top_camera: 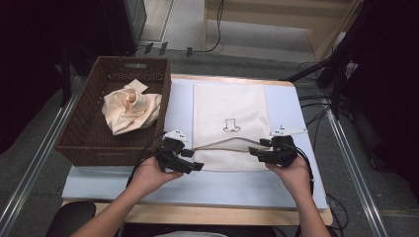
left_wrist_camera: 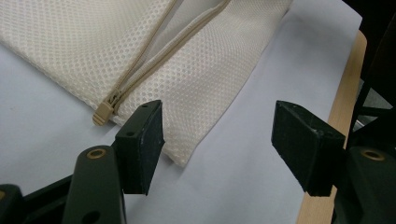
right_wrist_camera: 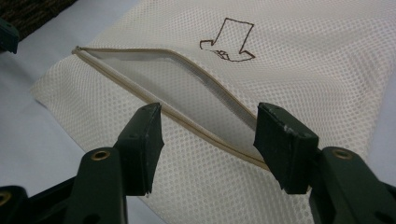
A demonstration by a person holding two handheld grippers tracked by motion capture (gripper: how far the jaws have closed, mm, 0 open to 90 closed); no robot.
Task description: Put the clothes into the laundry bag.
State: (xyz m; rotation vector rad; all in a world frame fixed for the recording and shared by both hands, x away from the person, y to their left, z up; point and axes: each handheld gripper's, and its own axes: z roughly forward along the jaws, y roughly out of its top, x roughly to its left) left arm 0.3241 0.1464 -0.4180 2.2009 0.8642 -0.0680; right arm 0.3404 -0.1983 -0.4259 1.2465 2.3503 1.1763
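Both grippers sit at the near edge of a flat mesh bag (top_camera: 230, 126) on my worktop (top_camera: 296, 187). My left gripper (top_camera: 190, 160) is released, jaws apart over the bag's near left corner, the zip pull (left_wrist_camera: 103, 113) just beside one jaw. My right gripper (top_camera: 257, 149) is also released, straddling the zip opening (right_wrist_camera: 187, 88) and gripping nothing. That opening runs left to right between them. A basket (top_camera: 79, 133) with crumpled cloth (top_camera: 131, 108) stands left of the bag.

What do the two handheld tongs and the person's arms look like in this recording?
Both tongs, left and right, are black, each with two blocky flat-faced jaws on arms with brass-coloured pivot holes. A pale three-cornered plate tops each one, and a black cable trails from each. The forearms are bare, with no sleeves in sight.
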